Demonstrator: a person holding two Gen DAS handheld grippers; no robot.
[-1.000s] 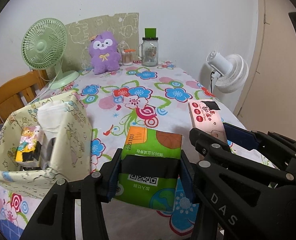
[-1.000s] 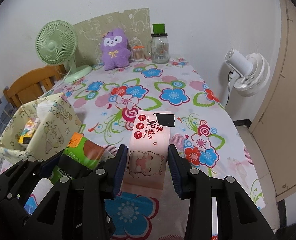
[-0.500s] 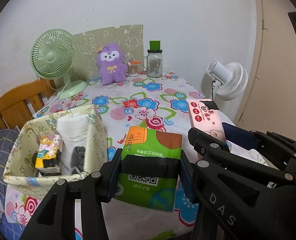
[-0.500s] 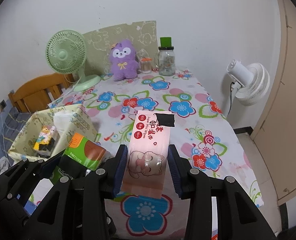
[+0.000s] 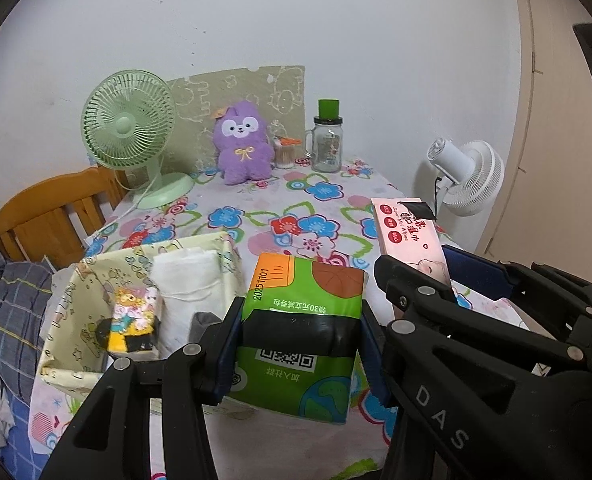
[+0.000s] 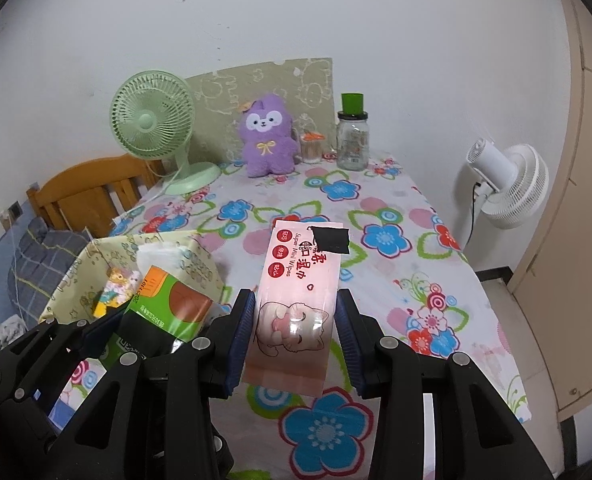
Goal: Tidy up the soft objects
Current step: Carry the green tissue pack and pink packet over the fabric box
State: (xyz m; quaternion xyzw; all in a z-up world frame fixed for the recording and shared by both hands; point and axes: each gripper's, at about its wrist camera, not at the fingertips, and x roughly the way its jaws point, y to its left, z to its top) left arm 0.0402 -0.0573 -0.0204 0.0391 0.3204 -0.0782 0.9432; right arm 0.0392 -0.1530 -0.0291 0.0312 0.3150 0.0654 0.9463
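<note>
1. Left gripper (image 5: pixel 300 348) has its blue pads clamped on the sides of a green tissue pack (image 5: pixel 304 332), held clear above the near edge of the table (image 6: pixel 396 216).
2. Right gripper (image 6: pixel 296 340) is clamped the same way on a pink wipes pack (image 6: pixel 300 292), also off the flowered cloth, just beside the green pack.
3. At the near left corner stands a yellow fabric basket (image 5: pixel 68 312), holding white folded cloth (image 5: pixel 192 276), a small cartoon-printed packet (image 5: pixel 136 316) and something dark I cannot make out.
4. Along the far edge: a green fan (image 5: pixel 130 128), a purple plush (image 5: pixel 242 144), a glass jar (image 5: pixel 327 144). A white fan (image 6: pixel 508 184) stands off the right edge.
5. Compared with a second ago, both packs sit higher and farther back; more of the basket's inside shows.
</note>
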